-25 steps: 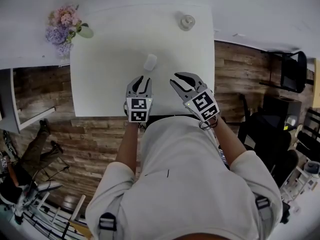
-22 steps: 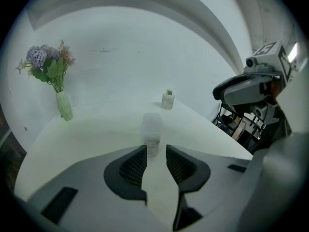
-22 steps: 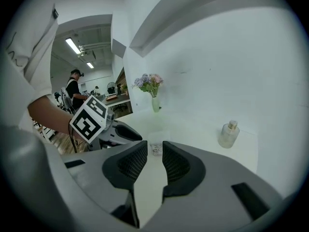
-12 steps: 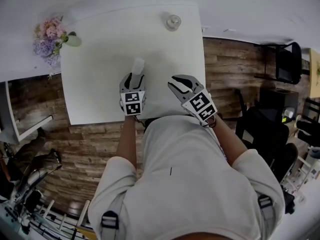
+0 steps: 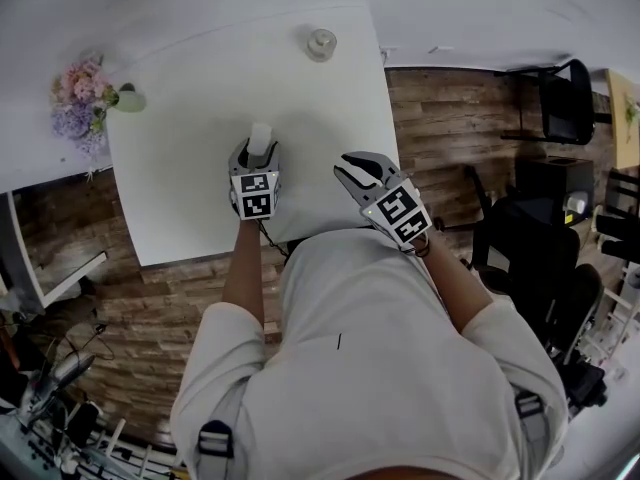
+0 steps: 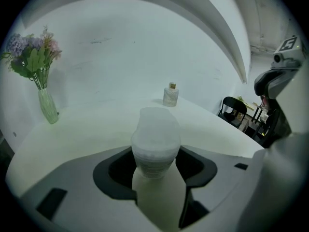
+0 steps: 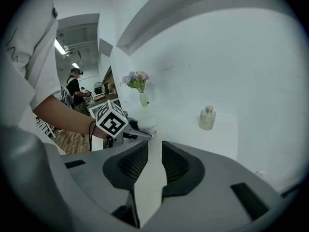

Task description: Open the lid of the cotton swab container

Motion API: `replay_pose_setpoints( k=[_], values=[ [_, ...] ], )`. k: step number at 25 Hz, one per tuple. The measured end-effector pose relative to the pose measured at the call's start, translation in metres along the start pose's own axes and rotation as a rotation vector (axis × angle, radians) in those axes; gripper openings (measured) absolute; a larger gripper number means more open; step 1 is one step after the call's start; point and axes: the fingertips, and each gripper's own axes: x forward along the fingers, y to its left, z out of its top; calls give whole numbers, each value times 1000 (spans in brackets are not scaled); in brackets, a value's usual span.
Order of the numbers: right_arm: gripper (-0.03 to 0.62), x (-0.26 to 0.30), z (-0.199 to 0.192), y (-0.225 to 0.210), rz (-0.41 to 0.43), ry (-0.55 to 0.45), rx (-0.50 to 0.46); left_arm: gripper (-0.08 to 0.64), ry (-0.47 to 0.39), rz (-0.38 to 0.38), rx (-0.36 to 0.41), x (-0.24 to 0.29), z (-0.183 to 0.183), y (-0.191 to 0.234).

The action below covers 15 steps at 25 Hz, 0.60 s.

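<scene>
The cotton swab container (image 5: 259, 134) is a small translucent white tub with its lid on, standing upright mid-table. My left gripper (image 5: 257, 151) has reached it. In the left gripper view the container (image 6: 155, 139) stands between the jaws. They are opening, and dark gaps show on both sides of it. My right gripper (image 5: 352, 164) hovers over the table's near right part, apart from the container. Its jaws (image 7: 154, 151) stand a narrow gap apart with nothing between them. The right gripper view shows the left gripper (image 7: 129, 132) at the container (image 7: 146, 129).
A small glass bottle (image 5: 320, 43) stands at the white table's (image 5: 170, 198) far edge. A vase of flowers (image 5: 84, 103) sits on the ledge at left. A black chair (image 5: 560, 103) is on the wooden floor at right. Another person (image 7: 75, 87) stands far off.
The left gripper moved forward to the container and its jaws spread around it. The right gripper stayed nearly where it was.
</scene>
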Motion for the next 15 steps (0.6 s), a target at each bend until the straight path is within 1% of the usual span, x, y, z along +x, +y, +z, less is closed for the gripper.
replay_pose_setpoints(
  k=[2, 4, 7, 11, 15],
  values=[
    [89, -4, -4, -2, -8, -1, 13, 258, 3, 3, 11, 4, -1, -1],
    [87, -8, -8, -3, -9, -3, 22, 236, 2, 8, 14, 4, -1, -2],
    [87, -11, -9, -1, -2, -11, 25, 225, -9, 0, 34, 3, -2, -6],
    [87, -10, -5, -3, 8, -27, -3, 218, -28, -60, 83, -5, 4, -16],
    [87, -14, 5, -3, 34, -57, -48, 216, -73, -127, 135, -23, 18, -33]
  ],
)
